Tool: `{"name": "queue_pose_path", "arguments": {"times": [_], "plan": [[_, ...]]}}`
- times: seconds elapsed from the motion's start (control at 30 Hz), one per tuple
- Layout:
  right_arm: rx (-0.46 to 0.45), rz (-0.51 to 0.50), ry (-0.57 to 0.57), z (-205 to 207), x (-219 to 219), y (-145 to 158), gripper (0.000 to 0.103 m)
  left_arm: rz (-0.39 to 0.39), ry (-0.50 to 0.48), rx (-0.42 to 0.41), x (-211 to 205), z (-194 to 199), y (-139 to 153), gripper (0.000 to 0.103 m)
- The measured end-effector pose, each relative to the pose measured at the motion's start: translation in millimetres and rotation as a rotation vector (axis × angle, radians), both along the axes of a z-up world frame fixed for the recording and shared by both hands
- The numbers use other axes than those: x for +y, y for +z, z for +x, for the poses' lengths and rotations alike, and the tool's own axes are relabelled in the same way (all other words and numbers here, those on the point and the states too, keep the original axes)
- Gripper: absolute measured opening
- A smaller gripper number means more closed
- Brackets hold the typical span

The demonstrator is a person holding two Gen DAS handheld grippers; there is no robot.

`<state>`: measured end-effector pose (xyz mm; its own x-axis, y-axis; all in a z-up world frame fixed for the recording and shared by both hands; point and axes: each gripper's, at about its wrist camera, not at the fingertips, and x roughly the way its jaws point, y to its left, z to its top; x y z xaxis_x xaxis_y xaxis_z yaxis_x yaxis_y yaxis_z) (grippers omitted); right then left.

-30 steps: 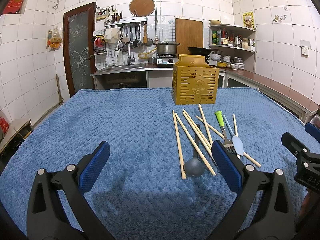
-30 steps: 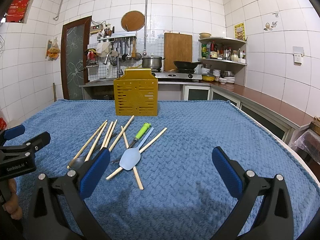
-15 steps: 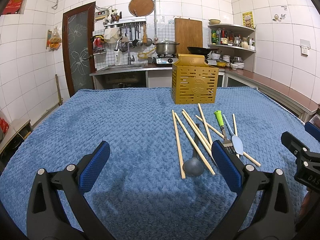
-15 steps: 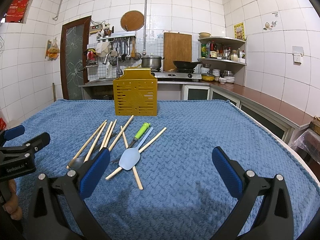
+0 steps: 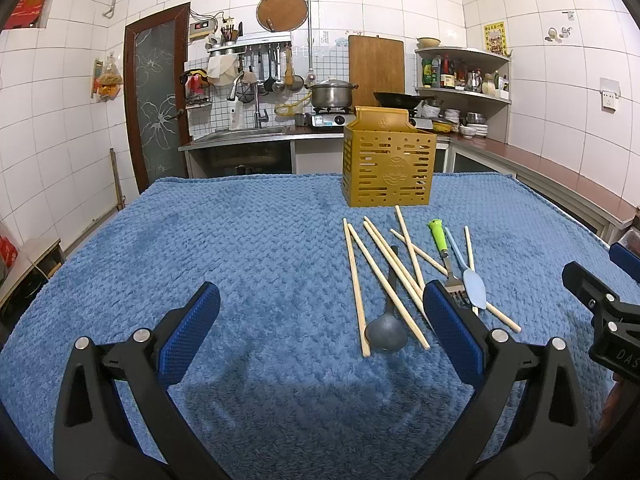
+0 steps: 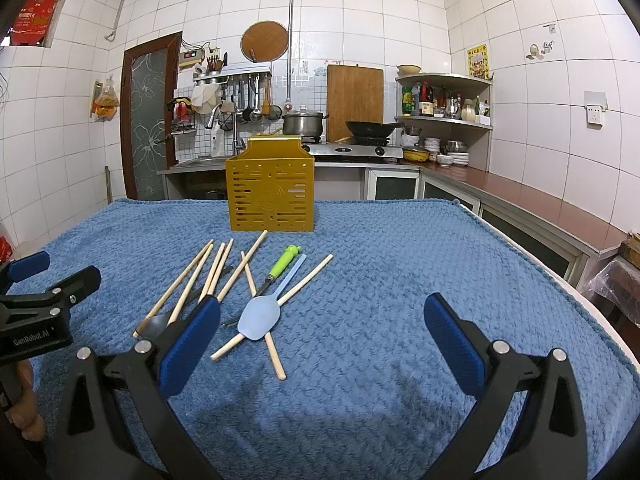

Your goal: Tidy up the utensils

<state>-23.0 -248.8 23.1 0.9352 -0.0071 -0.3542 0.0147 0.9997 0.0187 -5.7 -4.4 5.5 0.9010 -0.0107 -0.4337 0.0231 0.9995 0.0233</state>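
A white-tiled kitchen with a stove, pots and a corner shelf fills the background; in front of it a bench (image 5: 240,248) draped in a blue textured cloth carries everything. At centre frame in the right wrist view stands the yellow slotted utensil holder (image 6: 271,196); no handle shows above its rim, though its inside is hidden. Below it, in the middle of the frame, lies a loose heap: wooden chopsticks (image 6: 188,286) crossing one another, a green-handled fork (image 6: 282,264), a light blue spoon (image 6: 260,320) resting over two chopsticks, and a dark ladle (image 5: 386,334) whose handle runs under the sticks.

The left hand-held gripper (image 5: 316,332) sits low in the left wrist view, released, its blue pads wide apart and holding nothing, hovering over bare cloth left of the heap; the right hand-held gripper (image 6: 320,340) is likewise spread and empty, its left pad near the chopstick ends.

Sorting has not begun, by my judgement. The risk lies in the tangle; lifting the spoon or a lower chopstick could drag its neighbours and roll them toward the bench edge; thin round sticks may slip from the pads on the soft pile; a long item tipped in crooked could topple the light holder.
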Motion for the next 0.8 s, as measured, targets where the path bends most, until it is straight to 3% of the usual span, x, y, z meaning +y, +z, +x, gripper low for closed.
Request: {"name": "queue_pose_path", "arguments": {"times": [0.63, 0.8], "plan": [[-0.005, 0.002, 0.002, -1.7, -2.2, 2.3, 0.099, -0.001, 0.005, 0.021, 3.9, 6.5, -8.6, 0.098], [0.02, 0.023, 0.049, 6.3, -2.8, 6.4, 0.099, 0.01, 0.019, 0.054, 4.5, 13.8, -8.8, 0.098]]}}
